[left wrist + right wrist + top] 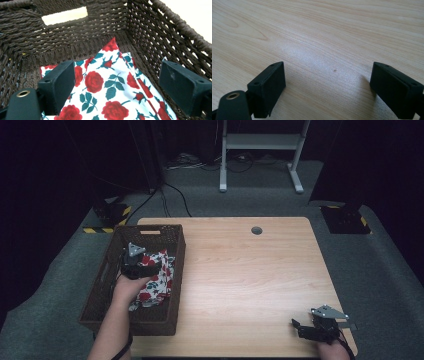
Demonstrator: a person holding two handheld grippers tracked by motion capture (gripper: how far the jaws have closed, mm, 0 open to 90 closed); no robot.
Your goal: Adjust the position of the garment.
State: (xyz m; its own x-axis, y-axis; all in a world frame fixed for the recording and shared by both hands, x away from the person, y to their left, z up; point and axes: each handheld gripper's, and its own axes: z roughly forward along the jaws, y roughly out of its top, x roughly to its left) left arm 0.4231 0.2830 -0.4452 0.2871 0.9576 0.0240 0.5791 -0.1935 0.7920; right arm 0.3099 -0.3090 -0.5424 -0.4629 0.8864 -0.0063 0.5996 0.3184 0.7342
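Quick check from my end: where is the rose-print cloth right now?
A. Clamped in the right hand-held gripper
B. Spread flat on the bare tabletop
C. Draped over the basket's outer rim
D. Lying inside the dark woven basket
D: the rose-print cloth lies on the floor of the dark woven basket, under the left hand-held gripper, whose jaws stand apart above it.

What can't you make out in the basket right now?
- High view: the left hand-held gripper and the hand cover part of the rose-print cloth.
- Left gripper view: the bottom edge cuts off the cloth's near end.
- Both views: the cloth hides the basket floor beneath it.
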